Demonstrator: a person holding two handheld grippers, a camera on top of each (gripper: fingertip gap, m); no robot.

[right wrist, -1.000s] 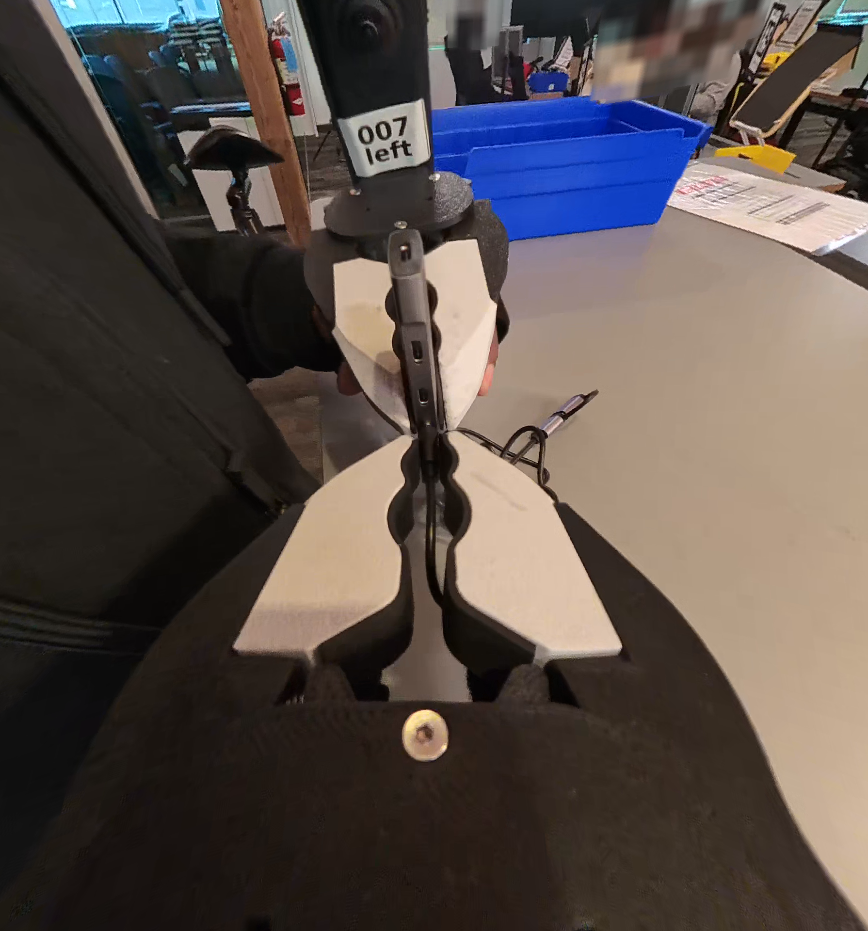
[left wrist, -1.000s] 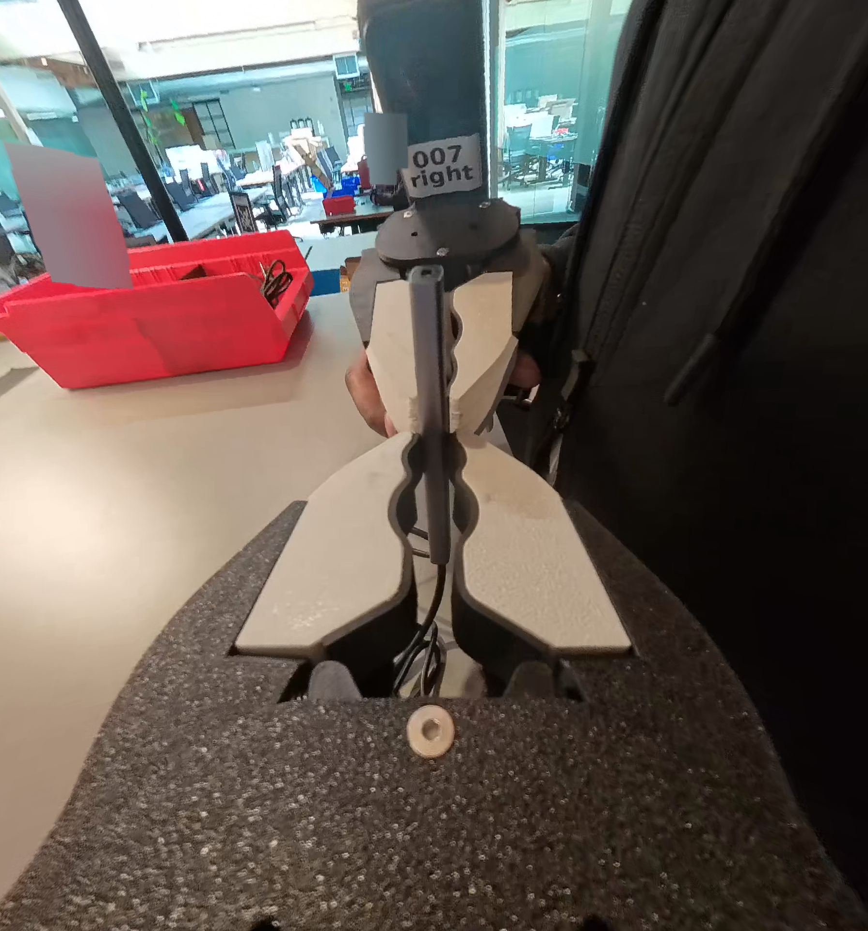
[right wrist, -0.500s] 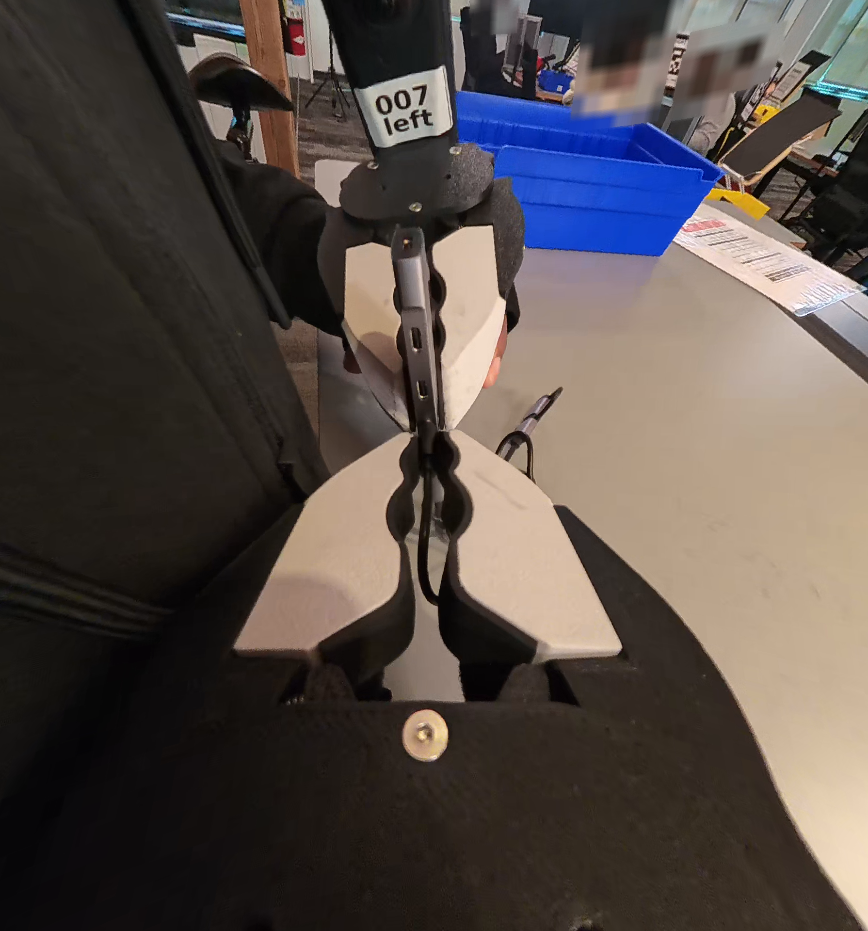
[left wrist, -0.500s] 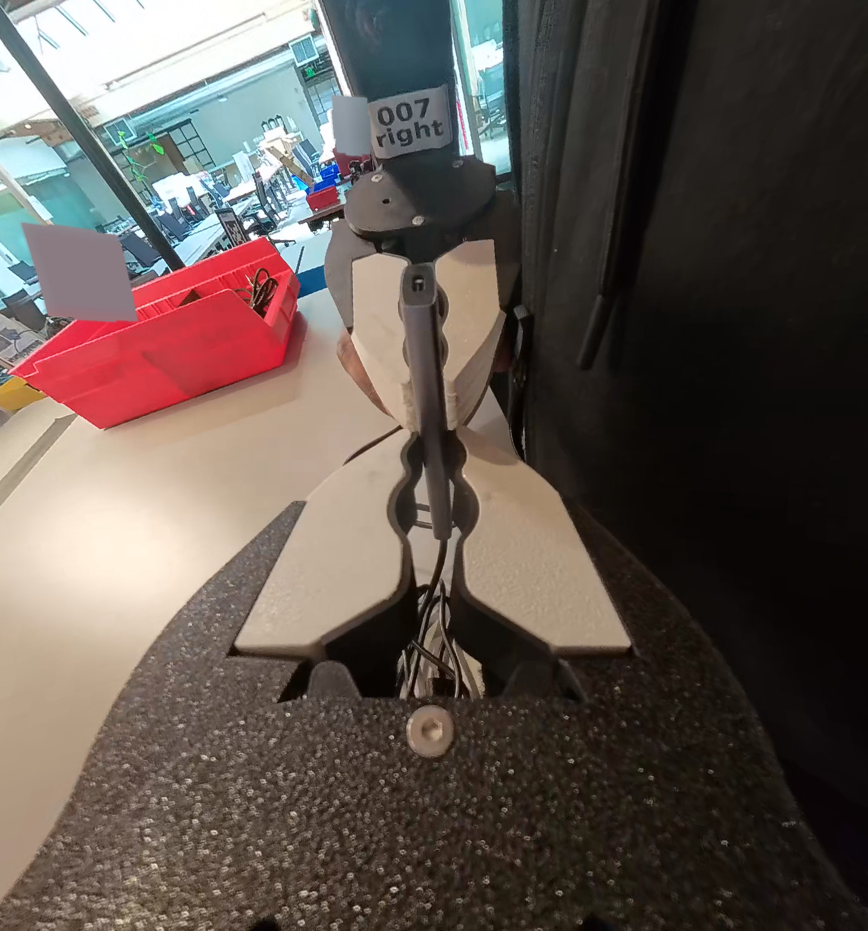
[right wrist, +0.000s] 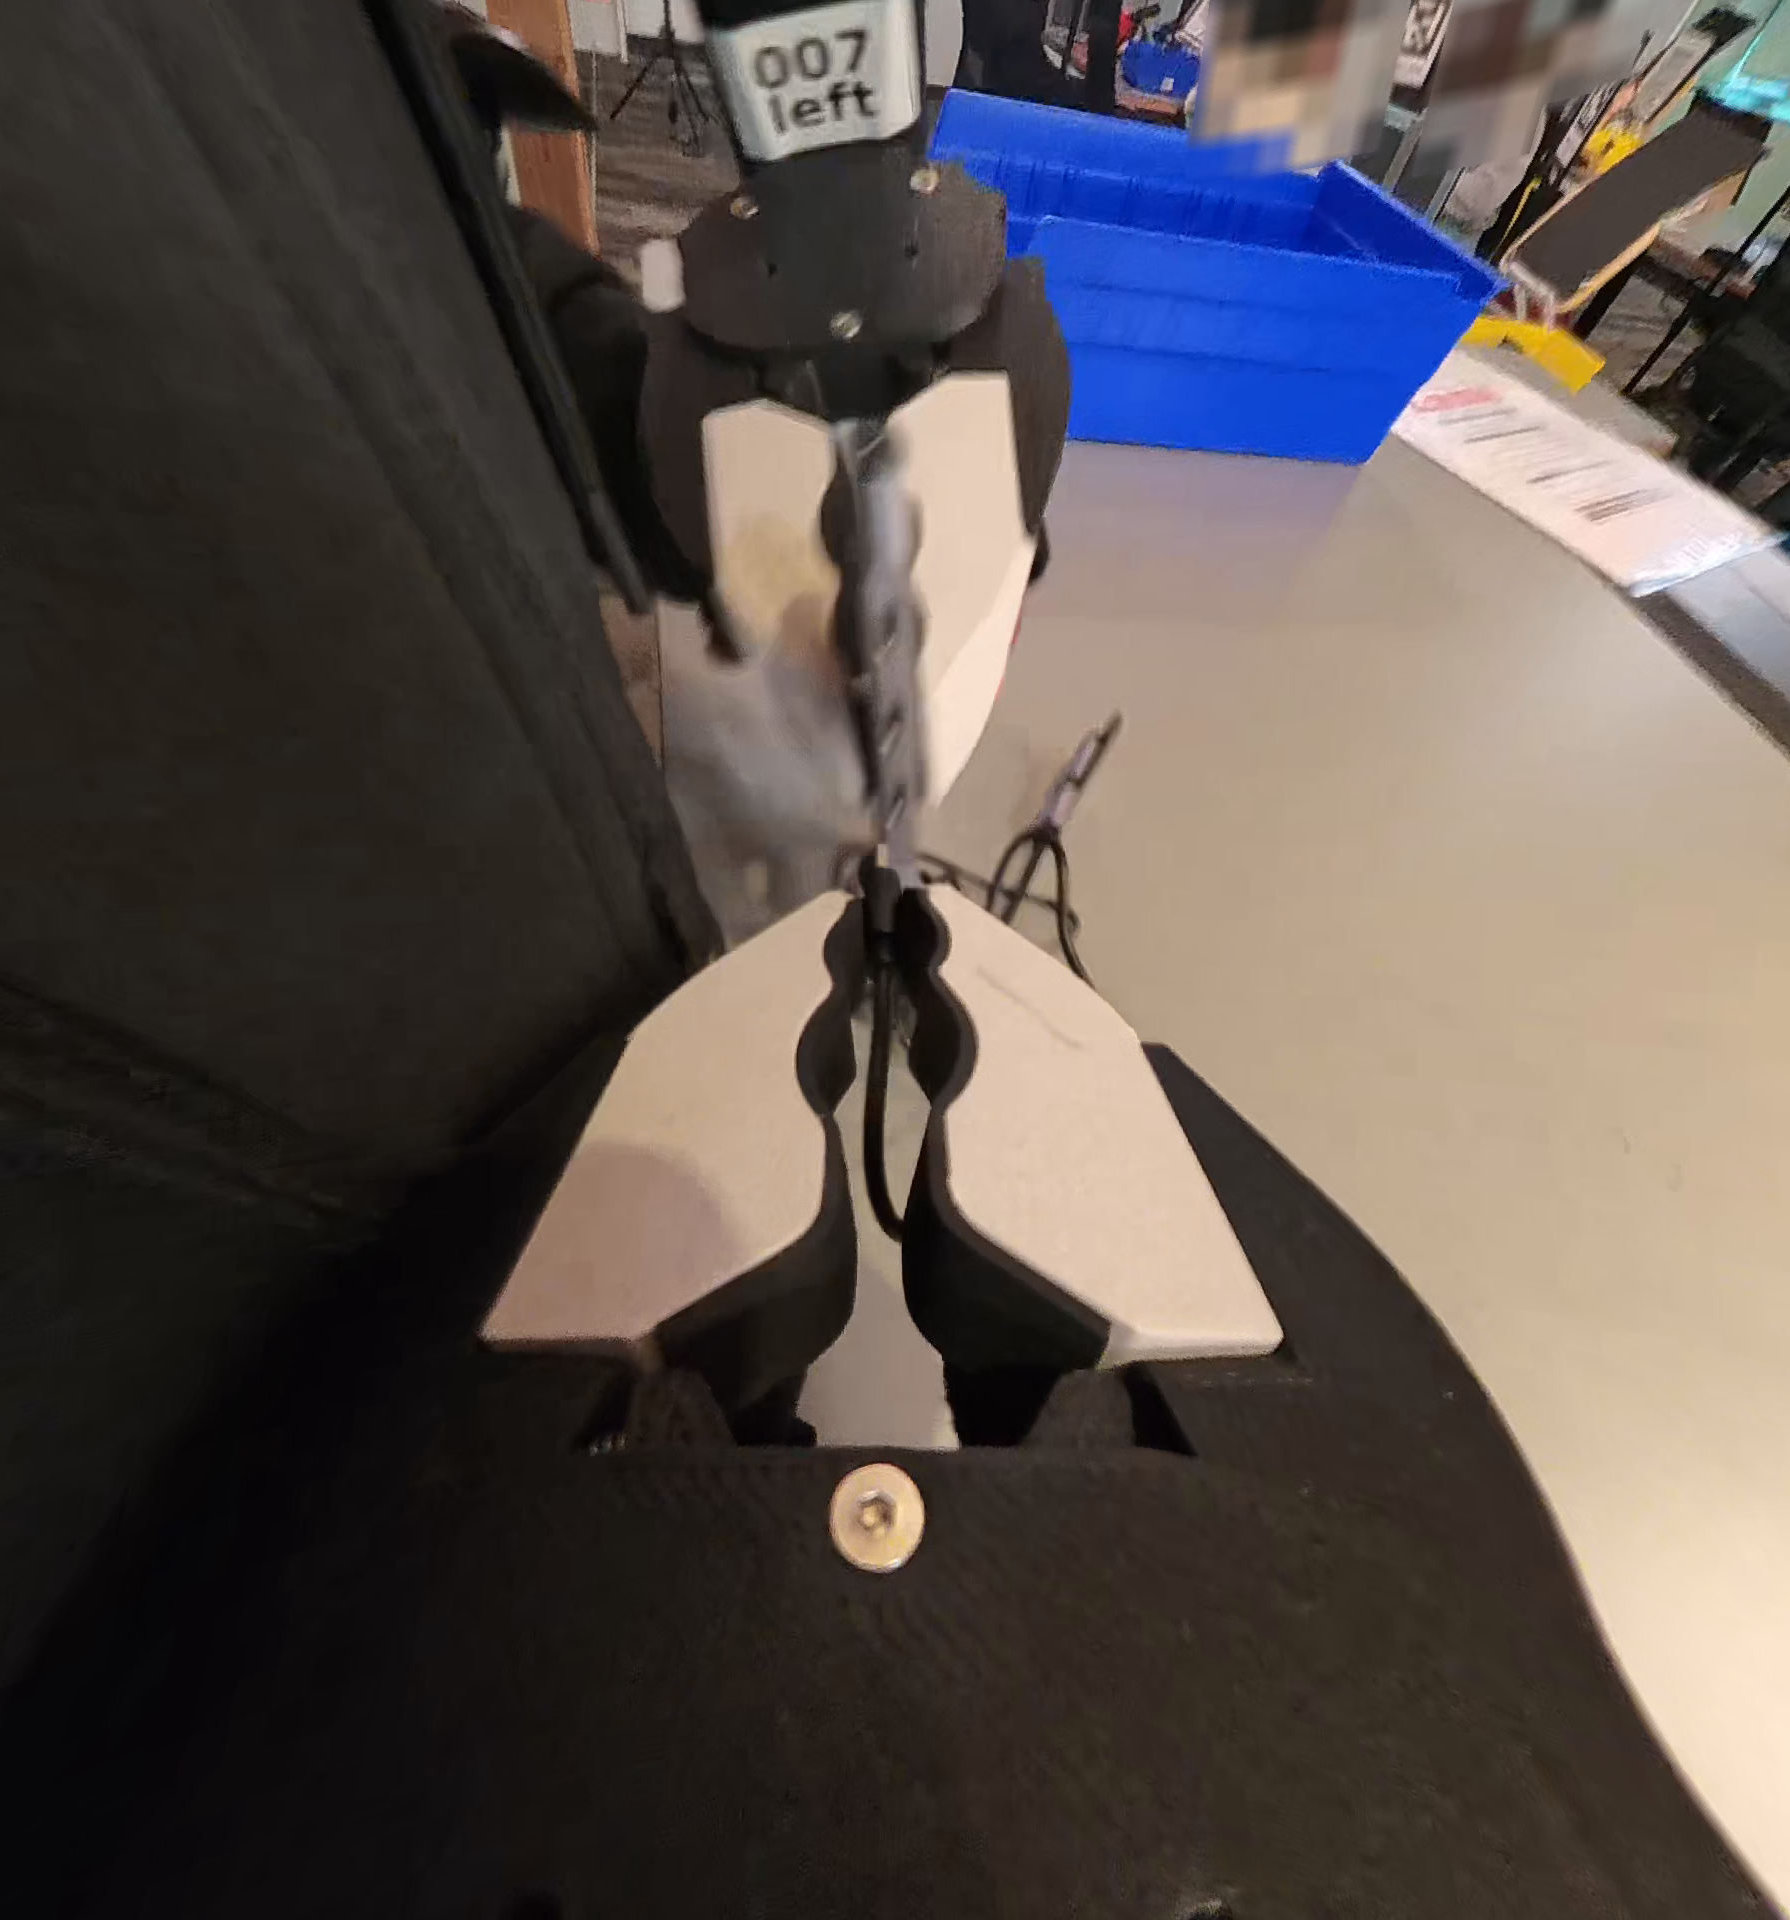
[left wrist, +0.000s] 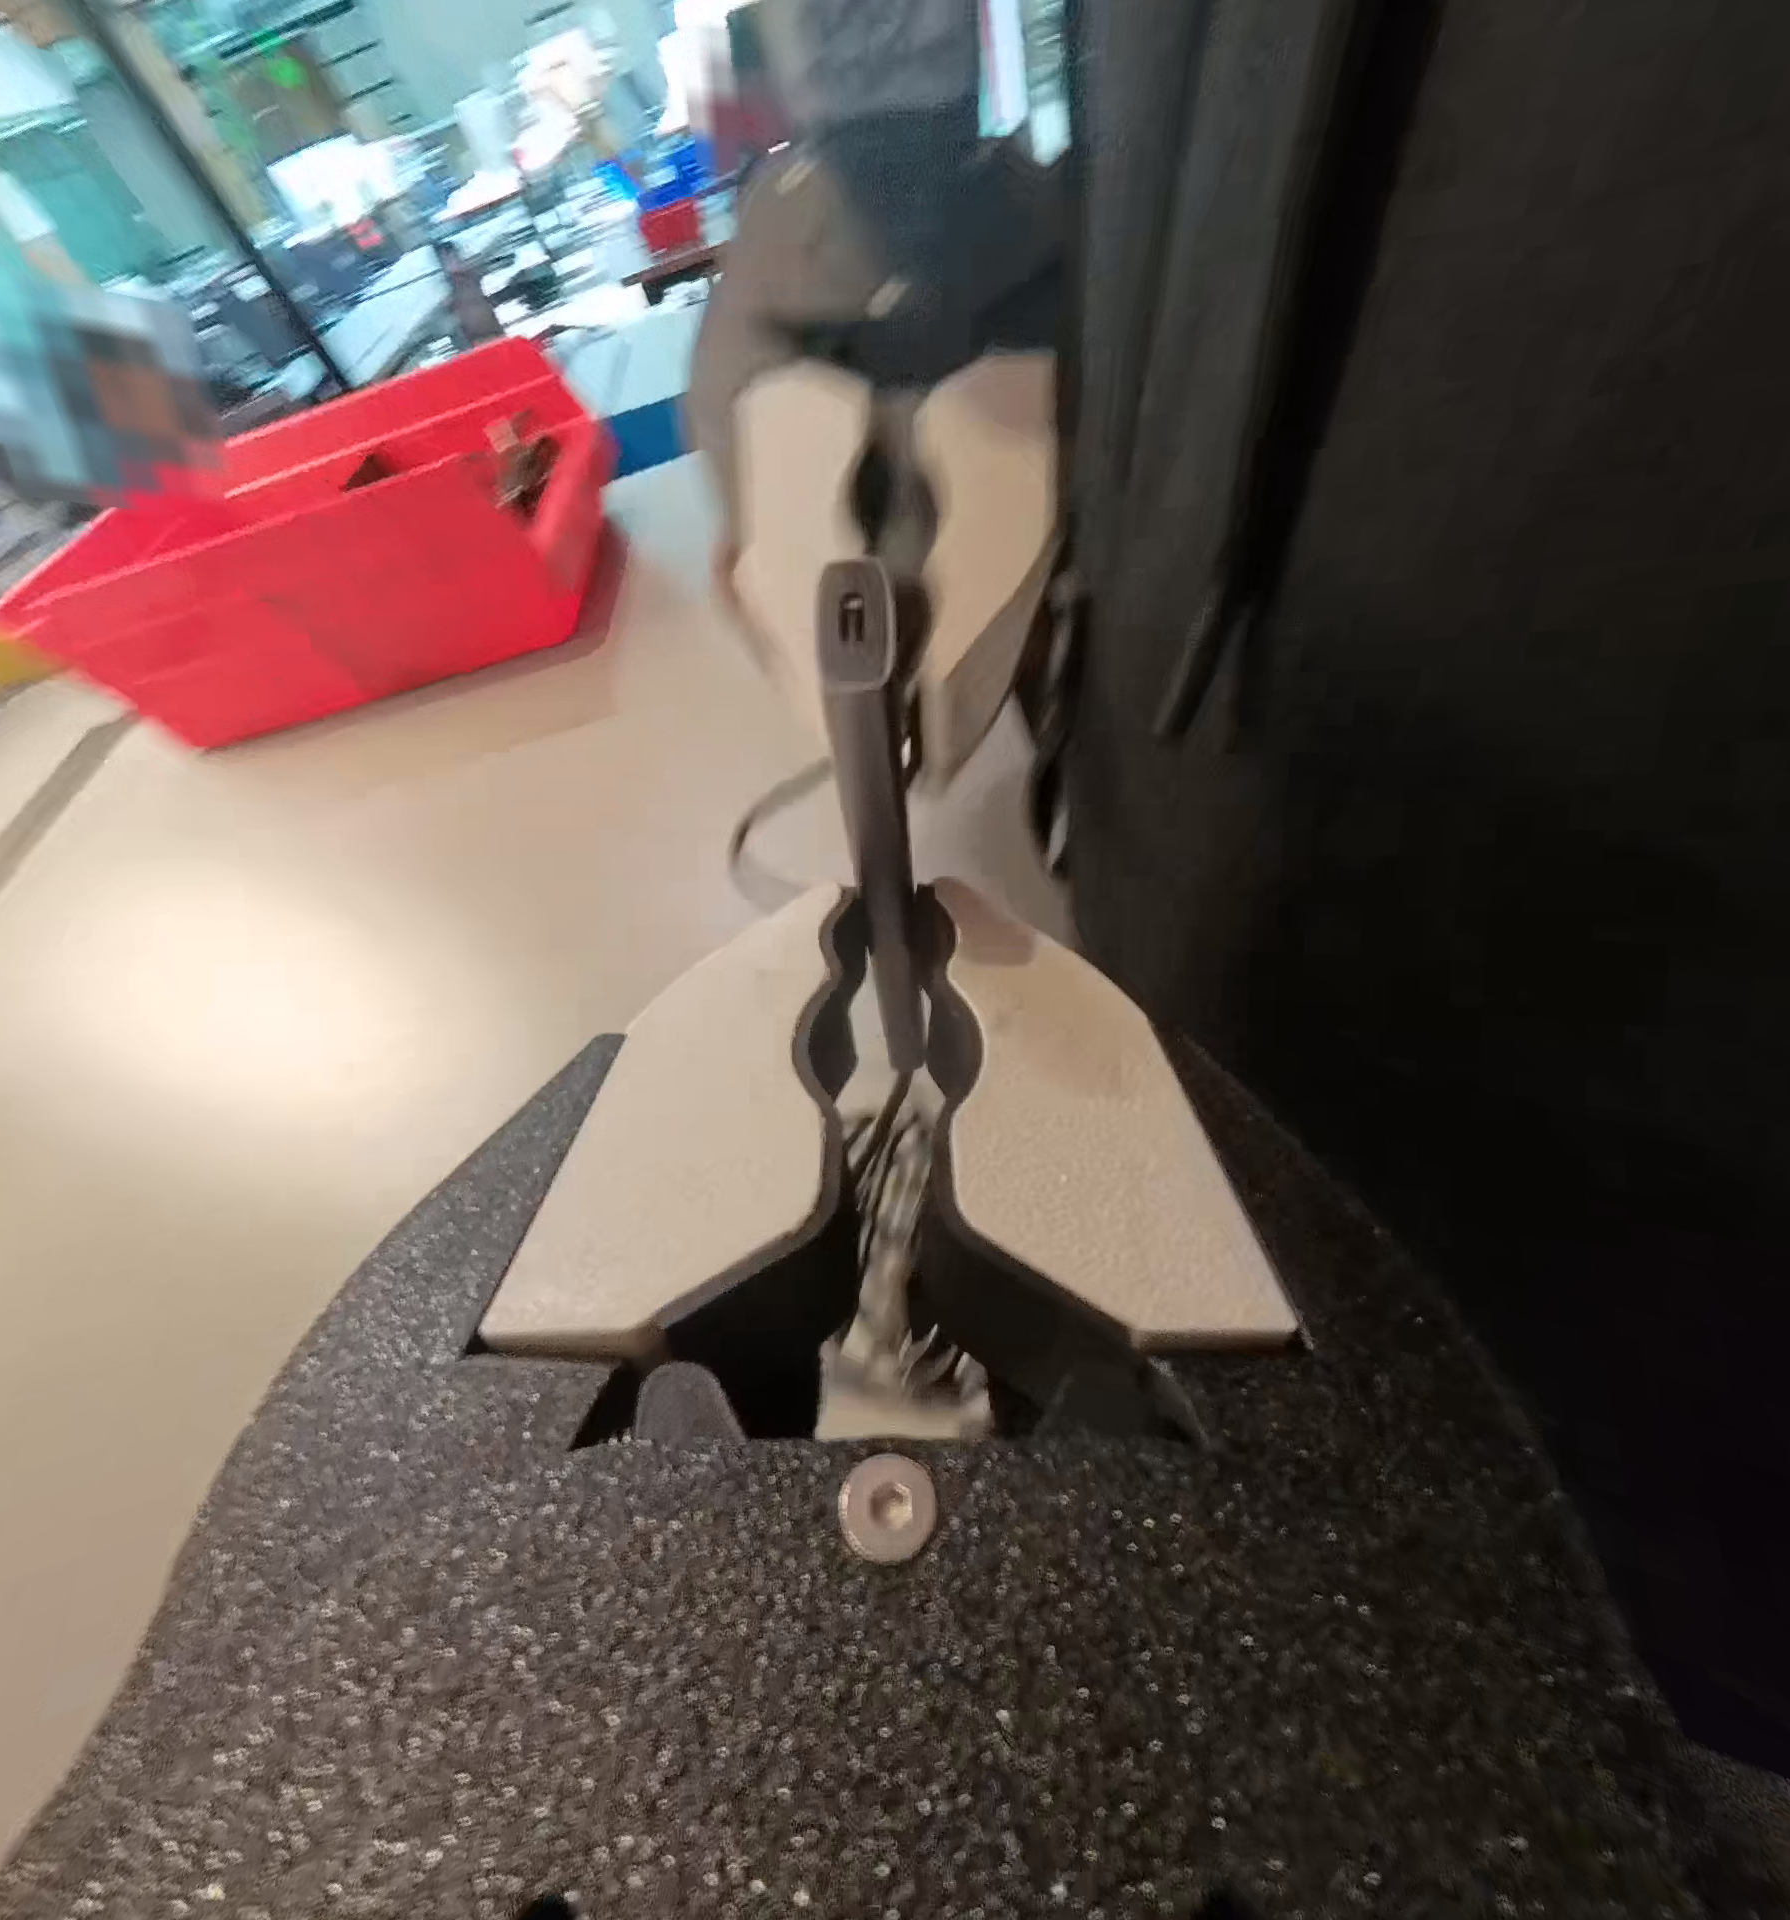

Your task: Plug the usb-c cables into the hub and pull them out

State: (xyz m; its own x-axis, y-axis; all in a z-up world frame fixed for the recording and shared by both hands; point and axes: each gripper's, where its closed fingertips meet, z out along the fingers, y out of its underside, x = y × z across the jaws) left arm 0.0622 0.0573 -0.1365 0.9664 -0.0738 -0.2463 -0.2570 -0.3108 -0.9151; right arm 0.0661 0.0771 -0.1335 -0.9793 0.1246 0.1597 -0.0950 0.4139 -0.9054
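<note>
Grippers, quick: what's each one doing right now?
Left gripper: closed, holding the slim dark grey hub.
Right gripper: closed on a thin black usb-c cable.

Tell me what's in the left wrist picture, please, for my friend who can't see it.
The left gripper is shut on a slim dark grey hub that sticks up over a pale table. Behind it are the blurry right gripper and a red bin; dark clothing fills the right side.

Open-plan lab or workshop: grey worktable (right wrist: 1390, 935), red parts bin (left wrist: 330, 582), blue bins (right wrist: 1234, 301), glass partitions.
</note>
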